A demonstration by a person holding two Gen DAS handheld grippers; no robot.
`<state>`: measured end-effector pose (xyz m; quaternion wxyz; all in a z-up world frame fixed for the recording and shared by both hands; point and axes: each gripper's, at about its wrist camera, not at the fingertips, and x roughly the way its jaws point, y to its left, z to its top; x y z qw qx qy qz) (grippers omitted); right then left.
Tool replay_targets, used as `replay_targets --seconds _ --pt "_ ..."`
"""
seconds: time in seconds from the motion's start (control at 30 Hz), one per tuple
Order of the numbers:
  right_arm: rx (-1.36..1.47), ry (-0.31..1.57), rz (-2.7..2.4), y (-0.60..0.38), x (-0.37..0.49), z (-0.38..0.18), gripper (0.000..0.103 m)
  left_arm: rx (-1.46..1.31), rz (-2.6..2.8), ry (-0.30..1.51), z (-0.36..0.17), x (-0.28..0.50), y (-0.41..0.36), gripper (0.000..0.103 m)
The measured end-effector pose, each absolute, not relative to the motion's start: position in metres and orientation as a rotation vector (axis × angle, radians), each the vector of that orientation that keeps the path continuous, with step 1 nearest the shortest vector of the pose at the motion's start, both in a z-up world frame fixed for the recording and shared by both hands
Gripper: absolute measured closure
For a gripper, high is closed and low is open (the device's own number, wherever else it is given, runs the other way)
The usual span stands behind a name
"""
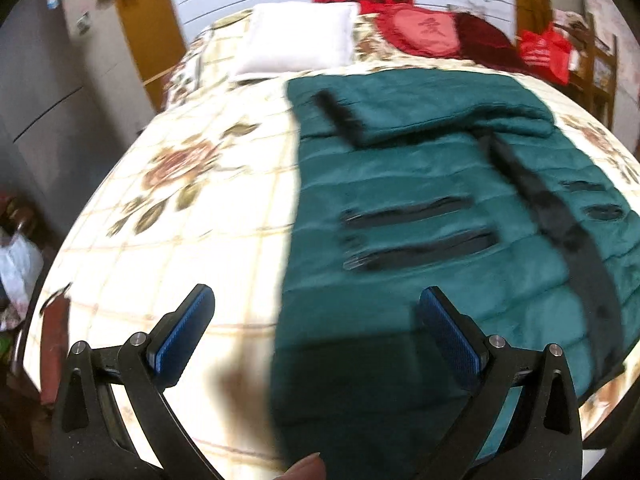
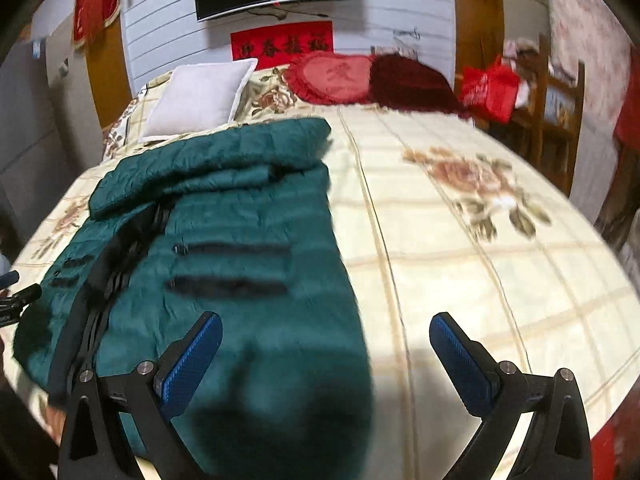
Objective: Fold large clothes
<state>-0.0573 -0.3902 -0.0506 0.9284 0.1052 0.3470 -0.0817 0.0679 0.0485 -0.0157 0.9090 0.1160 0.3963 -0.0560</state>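
Hovering grippers: the left gripper [image 1: 316, 316] and the right gripper [image 2: 325, 340] hung above the near hem, jaws spread wide, nothing between the blue pads [image 1: 182, 334].
Jacket position: the green quilted jacket [image 1: 420, 216] lay flat on the floral bedspread [image 1: 180, 208], front up, with the hem nearest and the collar end toward the pillows.
Long axis: it ran from the near edge of the bed toward the headboard wall, along the dark zipper strip [image 2: 108, 264]; 2 dark pocket slits [image 2: 230, 268] crossed it on each front panel.
Sleeves: both appeared folded across the chest at the far end [image 2: 208, 168], so the body fold seemed to be the step left.
Risk: the puffy shell looked slippery, so a shallow pinch at the hem might catch only 1 layer and drag the folded sleeves loose.
Second risk: uneven lifting by the 2 grippers could skew the fold off the zipper line.
Background: a white pillow [image 1: 304, 36], a red cushion [image 2: 334, 76] and a red banner [image 2: 282, 44] sat beyond.
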Motion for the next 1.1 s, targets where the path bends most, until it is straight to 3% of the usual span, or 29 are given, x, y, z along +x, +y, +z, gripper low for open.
replay_targets --seconds 0.23,0.43,0.7,0.8,1.1 --pt "0.438 0.824 0.072 -0.398 -0.056 -0.089 0.0 0.103 -0.218 0.905 -0.044 0.062 0.078 0.0" --pt "0.563 0.763 0.215 -0.392 -0.048 -0.092 0.0 -0.026 -0.305 0.948 -0.057 0.062 0.078 0.0" --pt "0.485 0.701 0.204 -0.381 -0.055 -0.094 0.0 -0.064 -0.288 0.875 -0.059 0.038 0.082 0.0" --pt "0.389 0.757 0.19 -0.374 -0.054 -0.091 0.0 -0.054 -0.348 0.895 -0.056 0.032 0.08 0.0" --pt "0.61 0.705 0.338 -0.388 -0.044 -0.099 0.0 -0.39 -0.644 0.987 -0.054 0.07 0.091 0.0"
